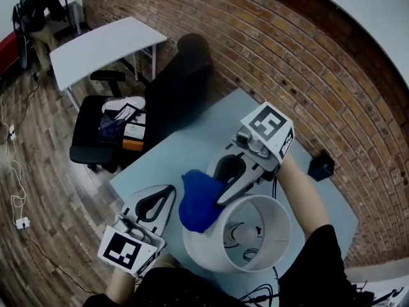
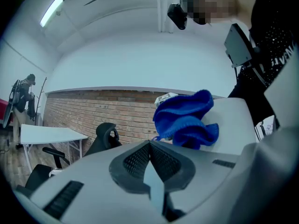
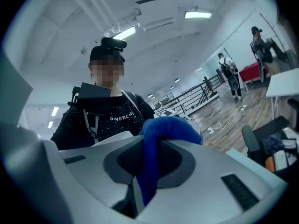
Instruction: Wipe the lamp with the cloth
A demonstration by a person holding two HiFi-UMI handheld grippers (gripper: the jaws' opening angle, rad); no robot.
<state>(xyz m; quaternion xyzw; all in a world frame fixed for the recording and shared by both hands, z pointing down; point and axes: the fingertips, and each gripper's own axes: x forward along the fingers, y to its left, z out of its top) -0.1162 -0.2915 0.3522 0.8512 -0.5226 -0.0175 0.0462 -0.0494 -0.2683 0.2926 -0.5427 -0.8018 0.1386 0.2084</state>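
Note:
The lamp has a white drum shade and stands on the pale blue table, near its front edge. A blue cloth is draped against the shade's left upper rim. My right gripper reaches down from the right and is shut on the cloth; in the right gripper view the cloth runs between its jaws. My left gripper lies low at the left of the shade, shut with nothing in it. The left gripper view shows the cloth bunched on the shade just past the closed left gripper.
A black office chair with items on its seat stands beyond the table's left corner. A white desk is farther off, and a brick wall runs behind. A small black box sits at the table's right. Cables lie near me.

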